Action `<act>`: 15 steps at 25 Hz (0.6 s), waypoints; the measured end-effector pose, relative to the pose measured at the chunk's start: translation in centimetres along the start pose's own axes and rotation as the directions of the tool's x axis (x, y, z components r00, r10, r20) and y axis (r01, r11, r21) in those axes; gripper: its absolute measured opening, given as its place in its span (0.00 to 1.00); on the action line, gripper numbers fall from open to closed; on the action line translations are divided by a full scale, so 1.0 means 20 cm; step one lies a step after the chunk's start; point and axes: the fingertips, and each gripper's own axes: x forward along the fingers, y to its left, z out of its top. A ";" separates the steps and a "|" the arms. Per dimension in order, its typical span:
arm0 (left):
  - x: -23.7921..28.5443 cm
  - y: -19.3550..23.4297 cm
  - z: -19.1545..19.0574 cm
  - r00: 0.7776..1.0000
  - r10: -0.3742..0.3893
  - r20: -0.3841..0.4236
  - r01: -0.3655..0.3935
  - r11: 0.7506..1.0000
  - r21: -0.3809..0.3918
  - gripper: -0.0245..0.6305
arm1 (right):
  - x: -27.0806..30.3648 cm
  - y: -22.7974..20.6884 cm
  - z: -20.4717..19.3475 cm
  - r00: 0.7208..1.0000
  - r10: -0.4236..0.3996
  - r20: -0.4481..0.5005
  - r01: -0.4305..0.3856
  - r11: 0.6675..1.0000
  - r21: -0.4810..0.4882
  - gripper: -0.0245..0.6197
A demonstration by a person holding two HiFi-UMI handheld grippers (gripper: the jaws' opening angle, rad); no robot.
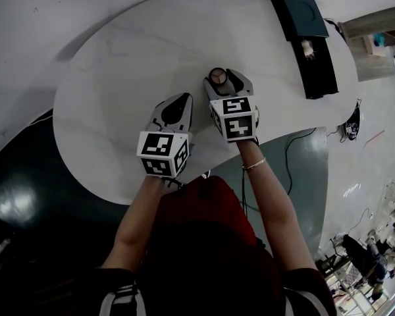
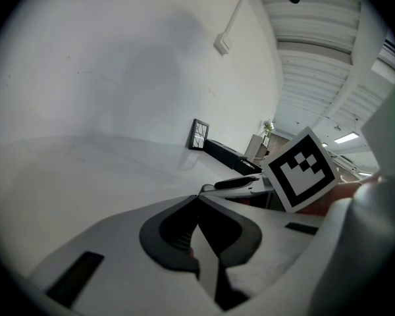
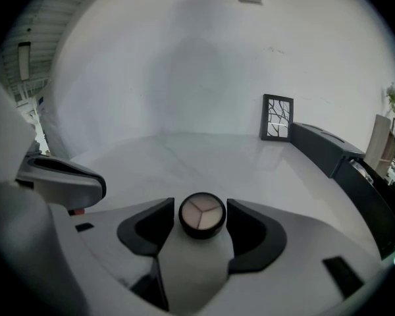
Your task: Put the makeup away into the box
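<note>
Right tongs hold compact | white table | grey floor

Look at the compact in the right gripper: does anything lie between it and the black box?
Nothing visible does. From the round compact between the jaws of the right gripper, bare white table runs to the black box.

Bare tabletop ahead; black box far right
</note>
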 end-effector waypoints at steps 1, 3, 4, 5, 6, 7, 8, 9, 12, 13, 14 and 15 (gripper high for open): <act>0.00 0.00 0.00 1.000 0.000 0.000 0.000 1.000 0.000 0.07 | 0.00 0.00 0.00 1.000 -0.003 -0.008 0.003 1.000 -0.006 0.44; 0.00 0.01 0.00 1.000 0.002 0.001 -0.002 1.000 -0.002 0.07 | 0.01 0.00 -0.01 1.000 -0.013 -0.023 0.012 1.000 -0.023 0.43; 0.00 0.01 0.00 1.000 0.003 0.002 -0.003 1.000 -0.003 0.07 | 0.01 -0.01 -0.01 0.999 -0.019 -0.027 0.018 0.999 -0.029 0.40; -0.01 0.01 0.00 1.000 0.004 0.003 -0.004 1.000 -0.005 0.07 | 0.01 -0.01 -0.01 0.999 -0.022 -0.029 0.021 0.999 -0.031 0.40; -0.01 0.01 0.00 1.000 0.004 0.004 -0.004 1.000 -0.005 0.07 | 0.01 -0.01 -0.01 0.999 -0.021 -0.029 0.020 0.999 -0.030 0.39; -0.01 0.02 0.00 1.000 0.004 0.005 -0.004 1.000 -0.006 0.07 | 0.01 -0.01 -0.01 0.999 -0.018 -0.028 0.018 0.999 -0.029 0.39; -0.01 0.02 0.00 1.000 0.005 0.006 -0.005 1.000 -0.006 0.07 | 0.01 -0.01 -0.01 1.000 -0.017 -0.027 0.016 0.999 -0.028 0.39; -0.01 0.02 0.00 1.000 0.005 0.007 -0.005 1.000 -0.006 0.07 | 0.01 -0.01 -0.01 1.000 -0.017 -0.026 0.017 0.999 -0.030 0.39; -0.03 0.02 0.00 1.000 0.004 0.010 -0.004 1.000 -0.003 0.07 | 0.01 -0.01 -0.02 0.999 -0.023 -0.027 0.023 0.999 -0.033 0.39; -0.03 0.02 0.00 1.000 0.002 0.011 -0.002 1.000 -0.001 0.07 | 0.01 -0.01 -0.02 0.999 -0.024 -0.025 0.024 0.999 -0.032 0.39; -0.03 0.02 0.00 1.000 0.001 0.012 -0.001 1.000 0.001 0.07 | 0.01 -0.01 -0.02 0.999 -0.025 -0.022 0.024 0.999 -0.027 0.39; -0.04 0.01 0.01 1.000 0.000 0.014 0.000 1.000 0.004 0.07 | 0.00 -0.01 -0.02 1.000 -0.025 -0.018 0.025 1.000 -0.019 0.39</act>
